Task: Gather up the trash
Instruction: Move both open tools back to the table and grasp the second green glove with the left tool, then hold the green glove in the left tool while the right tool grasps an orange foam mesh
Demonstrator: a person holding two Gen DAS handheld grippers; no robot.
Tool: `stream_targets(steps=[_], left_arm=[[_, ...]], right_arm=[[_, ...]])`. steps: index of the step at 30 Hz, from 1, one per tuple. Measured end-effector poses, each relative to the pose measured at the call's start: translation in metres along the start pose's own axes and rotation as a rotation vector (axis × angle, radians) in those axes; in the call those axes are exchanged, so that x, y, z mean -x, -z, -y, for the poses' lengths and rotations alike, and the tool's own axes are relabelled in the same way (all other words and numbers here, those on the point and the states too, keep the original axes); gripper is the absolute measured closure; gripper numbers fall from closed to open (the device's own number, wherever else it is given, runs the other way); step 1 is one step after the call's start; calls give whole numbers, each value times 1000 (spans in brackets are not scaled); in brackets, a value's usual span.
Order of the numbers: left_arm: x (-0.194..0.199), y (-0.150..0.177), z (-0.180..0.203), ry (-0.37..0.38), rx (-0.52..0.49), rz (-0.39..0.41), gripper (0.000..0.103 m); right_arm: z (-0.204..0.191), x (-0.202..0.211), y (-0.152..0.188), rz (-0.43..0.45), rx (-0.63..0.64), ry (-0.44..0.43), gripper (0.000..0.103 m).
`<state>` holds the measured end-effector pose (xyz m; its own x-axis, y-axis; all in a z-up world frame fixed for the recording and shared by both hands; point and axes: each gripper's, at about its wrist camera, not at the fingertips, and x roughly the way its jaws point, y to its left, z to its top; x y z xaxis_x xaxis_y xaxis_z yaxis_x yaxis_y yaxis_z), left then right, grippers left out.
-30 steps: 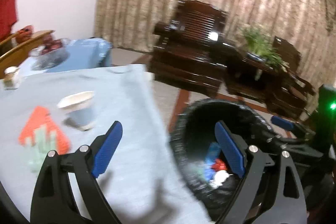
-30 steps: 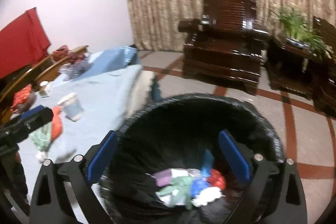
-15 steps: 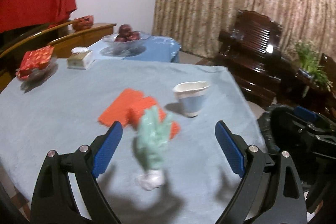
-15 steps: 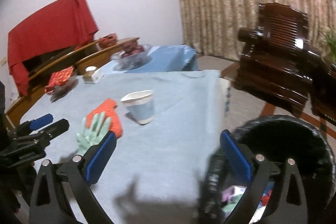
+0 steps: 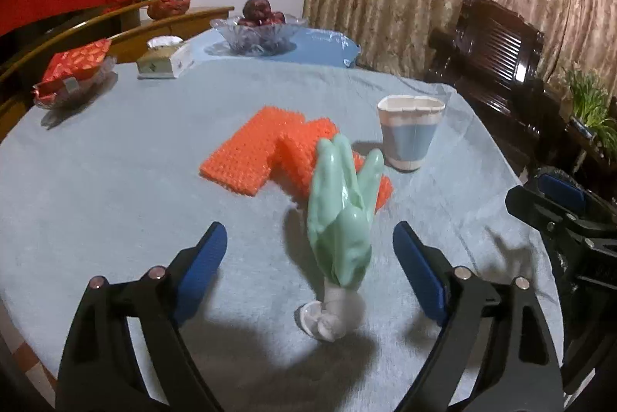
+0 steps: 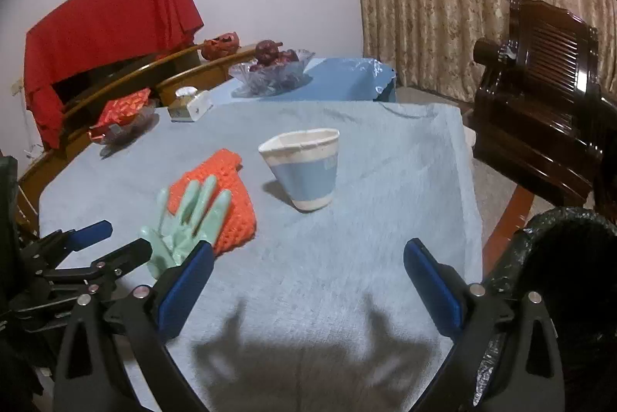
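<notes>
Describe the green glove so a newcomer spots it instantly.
On the blue-grey tablecloth, left of the paper cup, lies an orange knitted mat. The green glove lies fingers-first across its near edge: the only pale mint rubber item, with a rolled white cuff.

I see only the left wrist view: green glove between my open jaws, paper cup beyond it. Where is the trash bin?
Observer: The right wrist view shows the black-lined bin on the floor past the right edge of the tablecloth, close beside the right gripper.
Operator: Is that gripper carrying anything?
Observer: No. Its jaws stand open, with only bare tablecloth between them.
</notes>
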<state>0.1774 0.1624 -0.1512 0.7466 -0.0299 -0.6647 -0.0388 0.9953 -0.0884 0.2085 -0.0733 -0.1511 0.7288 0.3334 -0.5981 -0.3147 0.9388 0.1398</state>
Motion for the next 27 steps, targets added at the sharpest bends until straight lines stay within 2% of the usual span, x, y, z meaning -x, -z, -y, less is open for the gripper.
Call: stream_targets(steps=[4, 9, 12, 14, 17, 23, 27], left_arm=[[-16, 1, 2, 19, 8, -28, 28], [-29, 1, 9, 39, 9, -54, 31], [-36, 4, 14, 30, 11, -82, 43], [-39, 7, 15, 34, 16, -101, 61], [-40, 10, 15, 53, 25, -104, 72], [-19, 8, 16, 73, 45, -82, 84], [1, 9, 15, 89, 49, -53, 85]], right_arm=[[-1, -4, 2, -1, 31, 17, 6], [0, -10, 2, -10, 31, 16, 6], [-1, -12, 1, -11, 31, 10, 6], [-2, -14, 0, -13, 32, 7, 6], [-2, -15, 1, -16, 35, 6, 6], [-3, -14, 1, -15, 30, 5, 6], [-5, -15, 1, -13, 35, 0, 6]])
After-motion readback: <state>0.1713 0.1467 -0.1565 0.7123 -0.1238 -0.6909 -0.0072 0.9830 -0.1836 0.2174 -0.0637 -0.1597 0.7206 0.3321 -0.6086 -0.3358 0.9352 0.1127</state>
